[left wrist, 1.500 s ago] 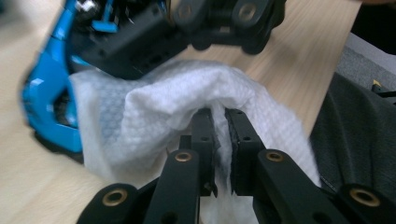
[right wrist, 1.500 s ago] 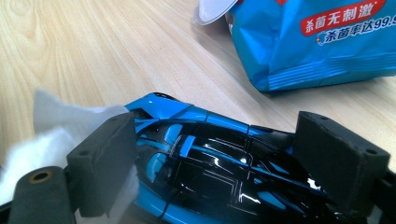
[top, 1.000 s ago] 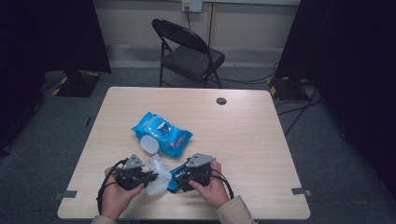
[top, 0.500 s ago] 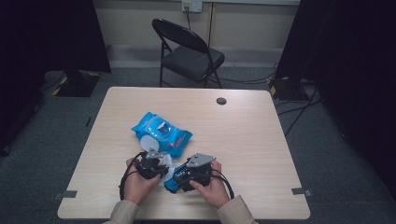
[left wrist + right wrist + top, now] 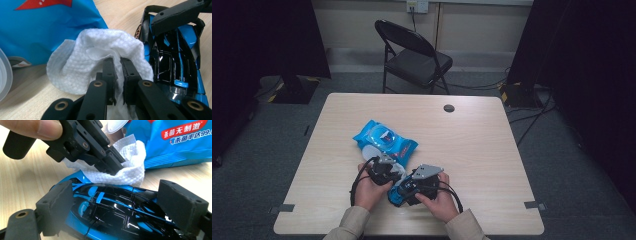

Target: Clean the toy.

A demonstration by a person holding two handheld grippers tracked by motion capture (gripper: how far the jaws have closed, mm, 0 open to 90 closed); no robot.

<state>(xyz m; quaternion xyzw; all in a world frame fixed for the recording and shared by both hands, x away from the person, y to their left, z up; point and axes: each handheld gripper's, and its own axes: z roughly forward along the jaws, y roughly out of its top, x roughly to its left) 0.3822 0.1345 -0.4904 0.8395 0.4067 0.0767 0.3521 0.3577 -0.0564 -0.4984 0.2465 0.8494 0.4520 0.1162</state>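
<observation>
The left tongs (image 5: 117,68) pinch a white wipe (image 5: 100,60) against the blue toy car (image 5: 112,215), which the right tongs (image 5: 120,205) clamp on the worktop (image 5: 492,150). Wiping well likely means short, light strokes along the roof with the car kept steady.

From the right gripper view, my right gripper (image 5: 117,202) has its two foam pads on either side of the toy car (image 5: 112,217), a glossy blue and black one, pressing on its flanks. Just above it the left gripper (image 5: 115,167) comes in from the top left, jaws pinched on a white wipe (image 5: 130,173) that sits bunched against the car's top edge. A fingertip (image 5: 37,128) rests on that gripper's body. Behind is the blue wipes pack (image 5: 175,142) on the table (image 5: 27,182), with its flap (image 5: 116,126) open.
</observation>
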